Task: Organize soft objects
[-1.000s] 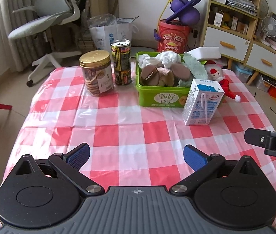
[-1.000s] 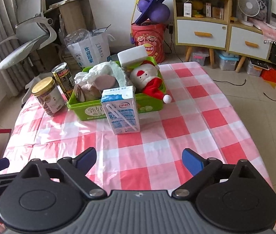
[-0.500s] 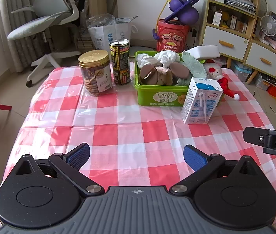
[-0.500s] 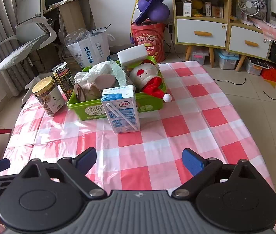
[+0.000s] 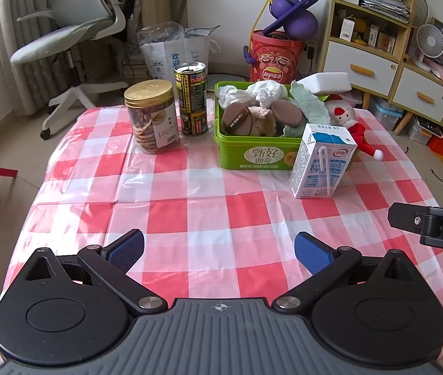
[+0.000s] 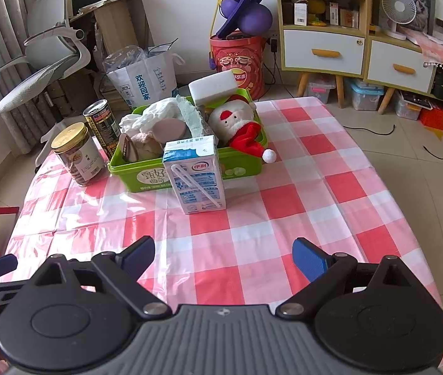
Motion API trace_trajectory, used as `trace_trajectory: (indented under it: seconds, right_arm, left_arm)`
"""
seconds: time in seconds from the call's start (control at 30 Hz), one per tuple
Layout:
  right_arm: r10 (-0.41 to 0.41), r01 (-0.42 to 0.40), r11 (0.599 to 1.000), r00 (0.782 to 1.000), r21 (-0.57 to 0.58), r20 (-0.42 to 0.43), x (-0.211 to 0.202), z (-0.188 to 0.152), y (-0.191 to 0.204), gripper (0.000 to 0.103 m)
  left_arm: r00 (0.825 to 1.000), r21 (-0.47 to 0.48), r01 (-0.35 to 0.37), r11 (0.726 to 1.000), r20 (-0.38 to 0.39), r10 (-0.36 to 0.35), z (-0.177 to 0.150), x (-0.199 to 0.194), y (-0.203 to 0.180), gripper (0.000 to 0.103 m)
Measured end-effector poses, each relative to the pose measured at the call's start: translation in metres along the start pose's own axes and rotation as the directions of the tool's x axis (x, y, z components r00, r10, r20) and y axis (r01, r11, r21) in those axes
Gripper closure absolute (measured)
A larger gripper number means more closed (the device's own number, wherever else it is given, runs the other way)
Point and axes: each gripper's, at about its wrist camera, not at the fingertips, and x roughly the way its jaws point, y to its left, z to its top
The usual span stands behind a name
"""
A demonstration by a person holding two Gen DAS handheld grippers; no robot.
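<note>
A green bin [image 5: 262, 156] [image 6: 146, 173] stands at the far middle of the checked table. It holds soft things: a white cloth [image 5: 252, 90], brown powder puffs [image 5: 237, 120], a green towel [image 5: 310, 106], a white sponge [image 6: 213, 86] on top and a Santa plush [image 6: 237, 122] hanging over its right rim. My left gripper [image 5: 218, 250] is open and empty above the near table edge. My right gripper [image 6: 223, 254] is open and empty, to the right of the left one.
A milk carton [image 5: 321, 162] [image 6: 194, 175] stands in front of the bin. A gold-lidded cookie jar [image 5: 152, 115] and a dark can [image 5: 193, 100] stand left of it. An office chair [image 5: 74, 37], bags and shelves stand beyond the table.
Both grippers have drawn back a little from the bin and stayed open. Nothing on the table has moved.
</note>
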Motion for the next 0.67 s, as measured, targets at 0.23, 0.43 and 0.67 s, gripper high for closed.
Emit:
trace_trajectory:
  seconds: [0.23,0.43,0.67]
  right_arm:
    - [0.002,-0.002,1.0,1.0,0.002,0.005,-0.0004,-0.0005,-0.0002,0.023]
    - [0.003,-0.003,1.0,1.0,0.003,0.004,-0.0008,-0.0005,-0.0001,0.023]
    - [0.003,-0.003,1.0,1.0,0.001,0.002,0.0004,-0.0008,-0.0004,0.022]
  left_arm:
    - [1.0,0.002,-0.002,1.0,0.0,0.002,0.0,0.0003,-0.0003,0.005]
    - [1.0,-0.001,0.005,1.0,-0.005,-0.005,-0.0006,0.001,-0.001,0.005]
    - [1.0,0.001,0.008,1.0,-0.005,-0.008,-0.0007,0.0033,-0.0014,0.005]
